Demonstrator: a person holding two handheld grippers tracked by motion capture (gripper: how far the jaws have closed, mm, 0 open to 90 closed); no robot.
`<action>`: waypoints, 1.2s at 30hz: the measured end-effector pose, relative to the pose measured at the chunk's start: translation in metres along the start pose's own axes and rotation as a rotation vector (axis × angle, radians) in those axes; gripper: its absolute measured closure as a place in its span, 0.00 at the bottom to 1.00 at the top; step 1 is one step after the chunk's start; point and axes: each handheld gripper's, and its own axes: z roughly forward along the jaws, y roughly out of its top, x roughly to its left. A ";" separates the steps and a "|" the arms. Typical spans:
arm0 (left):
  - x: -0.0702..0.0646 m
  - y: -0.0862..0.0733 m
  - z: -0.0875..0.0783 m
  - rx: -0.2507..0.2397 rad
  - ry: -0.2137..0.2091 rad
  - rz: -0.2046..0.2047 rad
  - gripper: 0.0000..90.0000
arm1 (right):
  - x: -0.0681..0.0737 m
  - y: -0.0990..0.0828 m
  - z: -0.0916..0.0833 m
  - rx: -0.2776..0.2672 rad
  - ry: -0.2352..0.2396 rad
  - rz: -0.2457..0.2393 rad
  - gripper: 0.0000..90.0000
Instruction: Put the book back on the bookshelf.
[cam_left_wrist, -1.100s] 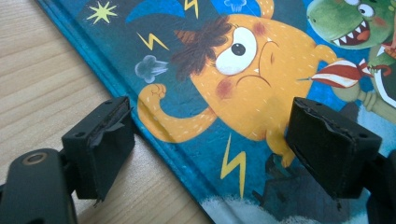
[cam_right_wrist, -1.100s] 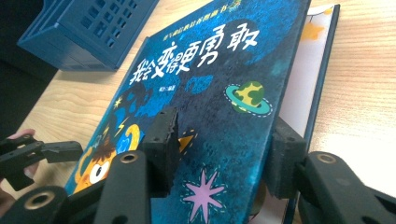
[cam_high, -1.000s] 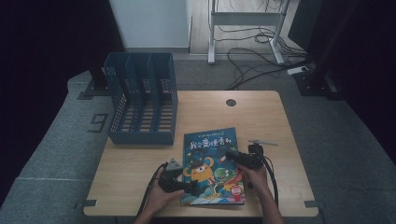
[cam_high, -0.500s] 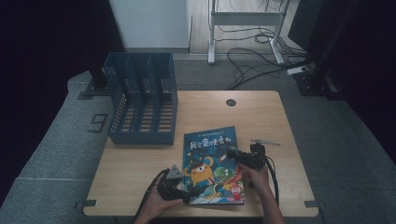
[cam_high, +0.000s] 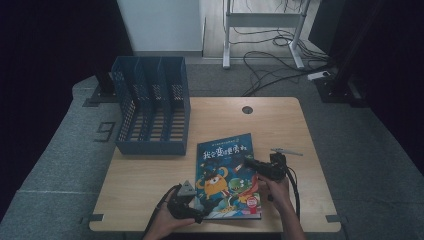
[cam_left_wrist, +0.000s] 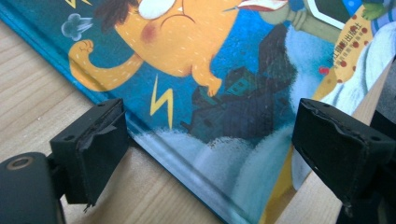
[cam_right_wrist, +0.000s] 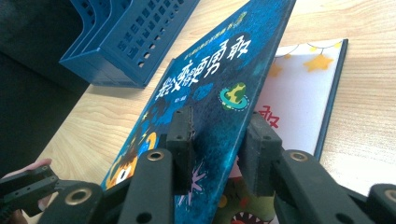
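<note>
A picture book (cam_high: 225, 175) with a blue cartoon cover lies on the wooden table (cam_high: 280, 125) near its front edge. My right gripper (cam_high: 252, 164) reaches in over the book's right edge. In the right gripper view the front cover (cam_right_wrist: 224, 70) stands lifted off the white first page (cam_right_wrist: 299, 93) and runs slantwise between the jaws of my right gripper (cam_right_wrist: 217, 140). Those jaws have just been closing; a gap still shows, so the gripper is open. My left gripper (cam_high: 192, 207) stands open at the book's lower left corner (cam_left_wrist: 210, 60), its jaws on either side of the spine edge.
A blue slotted file rack (cam_high: 150, 105) stands at the table's back left, seen also in the right gripper view (cam_right_wrist: 126, 37). A round cable hole (cam_high: 247, 109) sits near the far edge. Bare wood lies to the book's right and behind it.
My left gripper has drawn slightly back toward the table's front edge. The right gripper stays at the book's right edge.
</note>
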 end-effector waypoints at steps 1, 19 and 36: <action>0.000 0.000 0.000 0.000 0.000 0.000 0.11 | 0.000 0.000 0.000 -0.002 0.001 0.001 0.75; -0.014 -0.002 0.000 0.031 0.002 0.073 0.08 | -0.003 0.000 -0.003 -0.010 0.007 0.017 0.76; -0.012 -0.001 0.005 0.009 -0.002 0.016 0.04 | -0.003 0.003 -0.011 -0.057 0.025 0.008 0.80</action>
